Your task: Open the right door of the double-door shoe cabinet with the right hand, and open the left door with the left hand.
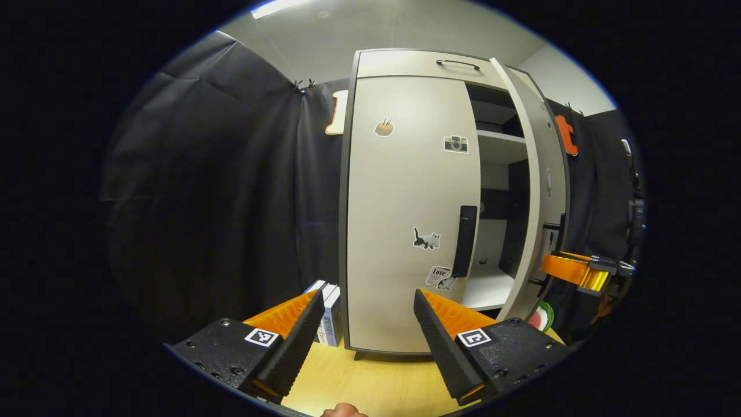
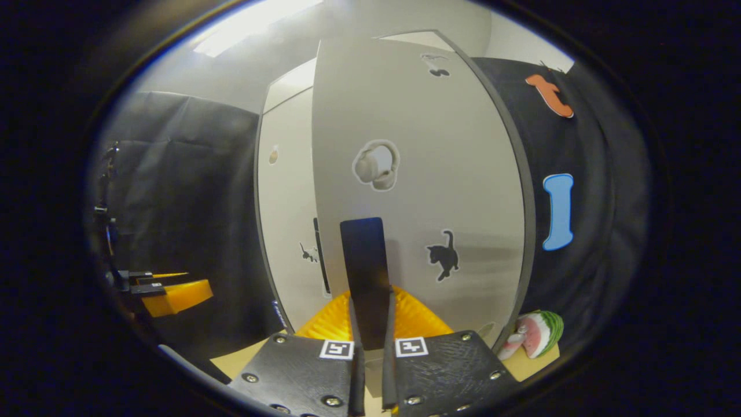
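The pale shoe cabinet (image 1: 405, 63) stands on a wooden table. Its left door (image 1: 405, 202) is closed, with a dark upright handle (image 1: 465, 240) at its right edge. My left gripper (image 1: 370, 327) is open, held low in front of that door and apart from it. The right door (image 1: 541, 191) has swung partly open, and shelves (image 1: 501, 139) show inside. In the right gripper view, my right gripper (image 2: 370, 315) is shut on the right door's dark handle (image 2: 363, 260), with the door face (image 2: 417, 174) close ahead. The right gripper (image 1: 576, 271) also shows at that door's outer side.
Small books (image 1: 329, 315) lean against the cabinet's left side. A watermelon-slice toy (image 2: 538, 331) lies on the table (image 1: 370, 382) by the cabinet's right foot. Black cloth walls close in on both sides. The left gripper (image 2: 173, 292) shows far left in the right gripper view.
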`<state>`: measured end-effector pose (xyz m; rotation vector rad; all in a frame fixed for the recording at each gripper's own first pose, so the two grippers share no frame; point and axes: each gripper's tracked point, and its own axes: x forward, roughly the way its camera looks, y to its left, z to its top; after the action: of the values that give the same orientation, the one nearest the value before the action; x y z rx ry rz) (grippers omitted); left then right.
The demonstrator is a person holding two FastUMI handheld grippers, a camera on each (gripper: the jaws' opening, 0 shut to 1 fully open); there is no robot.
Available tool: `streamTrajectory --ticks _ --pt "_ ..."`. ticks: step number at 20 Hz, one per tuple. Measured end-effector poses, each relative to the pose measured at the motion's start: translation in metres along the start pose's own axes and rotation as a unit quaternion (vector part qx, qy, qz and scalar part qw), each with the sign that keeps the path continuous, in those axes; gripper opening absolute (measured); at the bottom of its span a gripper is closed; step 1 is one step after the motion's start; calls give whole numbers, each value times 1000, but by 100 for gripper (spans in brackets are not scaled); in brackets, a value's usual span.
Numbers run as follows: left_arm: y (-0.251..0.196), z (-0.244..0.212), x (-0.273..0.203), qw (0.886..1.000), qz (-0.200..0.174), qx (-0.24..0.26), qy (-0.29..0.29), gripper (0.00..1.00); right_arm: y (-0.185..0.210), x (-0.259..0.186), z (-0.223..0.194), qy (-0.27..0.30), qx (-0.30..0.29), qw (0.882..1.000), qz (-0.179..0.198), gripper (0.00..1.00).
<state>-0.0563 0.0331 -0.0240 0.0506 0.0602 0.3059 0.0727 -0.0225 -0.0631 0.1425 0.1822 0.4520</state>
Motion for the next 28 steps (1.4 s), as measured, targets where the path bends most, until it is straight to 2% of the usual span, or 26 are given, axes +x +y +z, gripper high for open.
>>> streamTrajectory --ticks 7,13,17,22,28 --pt "-33 -4 5 1000 -26 -3 5 96 -11 -21 2 -5 2 1000 3 12" --pt "-63 -8 2 998 -55 -11 9 96 -22 -34 4 -10 2 1000 -22 12" --pt "-77 -11 1 997 -68 -23 11 96 -32 -39 4 -12 1 999 -53 11" --pt "-93 -10 0 996 -88 -28 11 96 -47 -47 5 -18 26 993 -113 10" --pt "-114 -9 5 993 -117 -23 11 96 -81 -53 6 -21 3 983 -183 9"
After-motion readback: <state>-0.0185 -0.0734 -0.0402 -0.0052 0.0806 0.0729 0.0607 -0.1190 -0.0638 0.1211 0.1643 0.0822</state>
